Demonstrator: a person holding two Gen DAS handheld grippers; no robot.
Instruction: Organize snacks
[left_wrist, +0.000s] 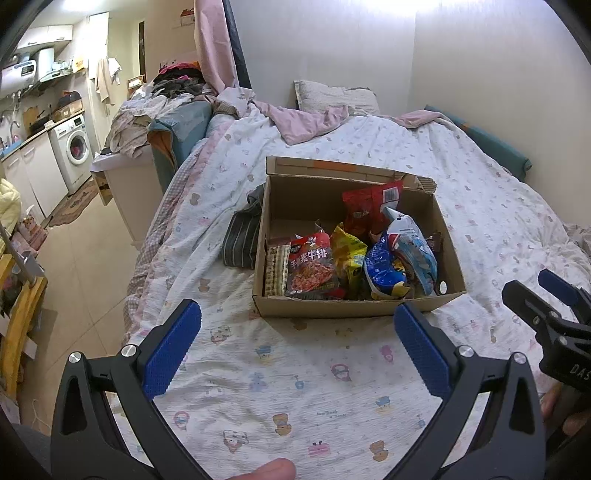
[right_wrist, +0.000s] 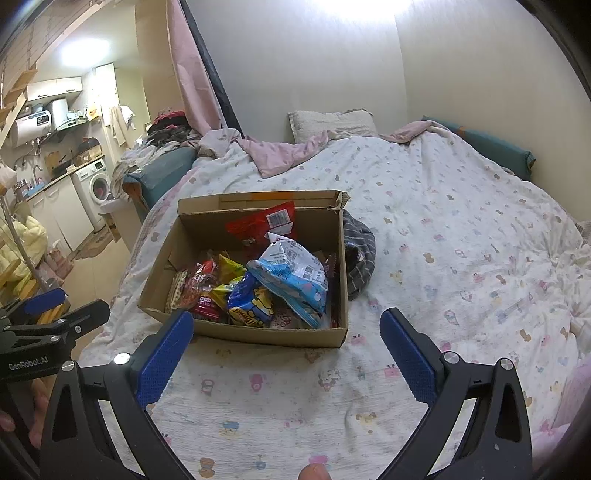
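Bed (left_wrist: 332, 369), white wall (left_wrist: 332, 44), washing machine (left_wrist: 75, 147)

A cardboard box (left_wrist: 343, 306) is sitting on the bed quilt (left_wrist: 295, 376). Snack packets (left_wrist: 312, 264) are lying inside it. A folded garment (left_wrist: 242, 232) is resting against its side. A pillow (left_wrist: 334, 96) is lying behind.

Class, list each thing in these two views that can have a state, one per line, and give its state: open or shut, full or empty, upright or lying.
Cardboard box: open, flaps up, holds snack packets.
Red packet: leaning upright against the back wall.
Light blue packet: lying on top.
Left gripper: open, empty.
Right gripper: open, empty.
Washing machine: door shut.
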